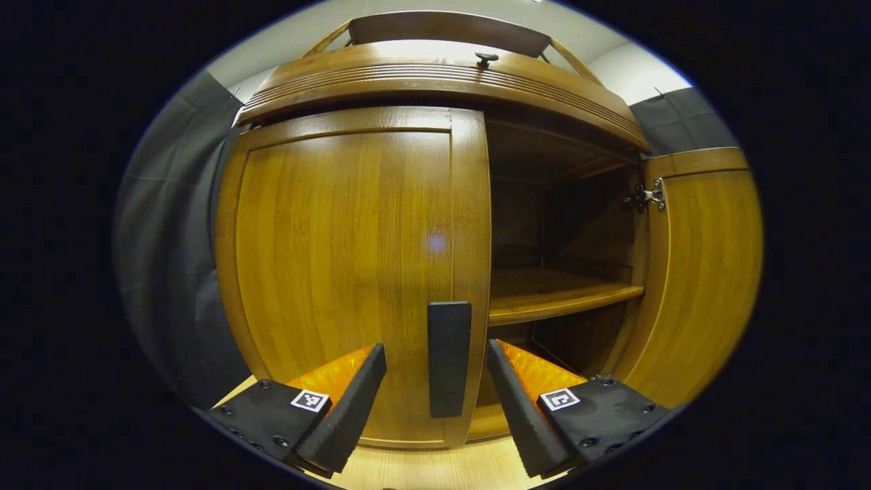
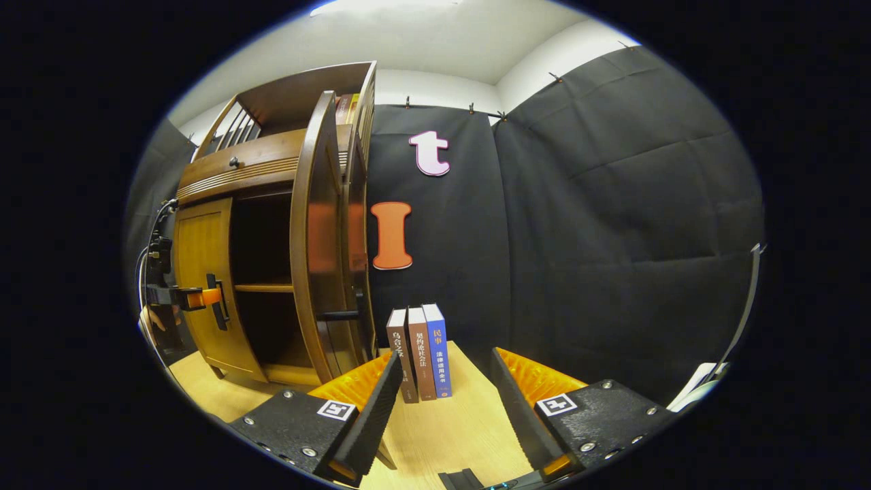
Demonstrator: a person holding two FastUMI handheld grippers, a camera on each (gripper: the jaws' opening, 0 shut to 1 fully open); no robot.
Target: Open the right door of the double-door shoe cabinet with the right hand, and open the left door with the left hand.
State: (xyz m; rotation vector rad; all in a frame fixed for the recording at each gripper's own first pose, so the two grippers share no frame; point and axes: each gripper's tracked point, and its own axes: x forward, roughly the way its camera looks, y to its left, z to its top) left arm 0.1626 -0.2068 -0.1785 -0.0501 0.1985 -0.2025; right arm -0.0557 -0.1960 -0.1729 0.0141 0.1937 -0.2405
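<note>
- One shoe cabinet [image 1: 435,75] stands in front of me on the pale wooden floor, with two doors.
- The left door [image 1: 340,258] is shut; its single dark upright handle [image 1: 449,357] sits near the door's inner edge, low down.
- My left gripper [image 1: 435,395] is held with its two fingers apart, one on each side of that handle and just short of it; I see no contact with the handle or the door.
- The right door [image 1: 701,272] is swung wide open, with one metal hinge [image 1: 650,196] at its upper inner corner.
- Inside the open half I count one shelf [image 1: 558,294] across the dark interior.
- One small dark knob [image 1: 486,58] sits on the drawer front above the doors.
- In the right gripper view, my right gripper [image 2: 442,408] hangs with fingers spread and nothing between them, well clear of the open right door [image 2: 316,238], which I see edge-on.
- Three books [image 2: 422,354] stand upright side by side on the floor, just beside the cabinet's right side and against the black cloth wall [image 2: 612,238].
- Farther off in that view, my left gripper [image 2: 204,297] sits at the left door's [image 2: 201,286] handle [image 2: 216,301].
</note>
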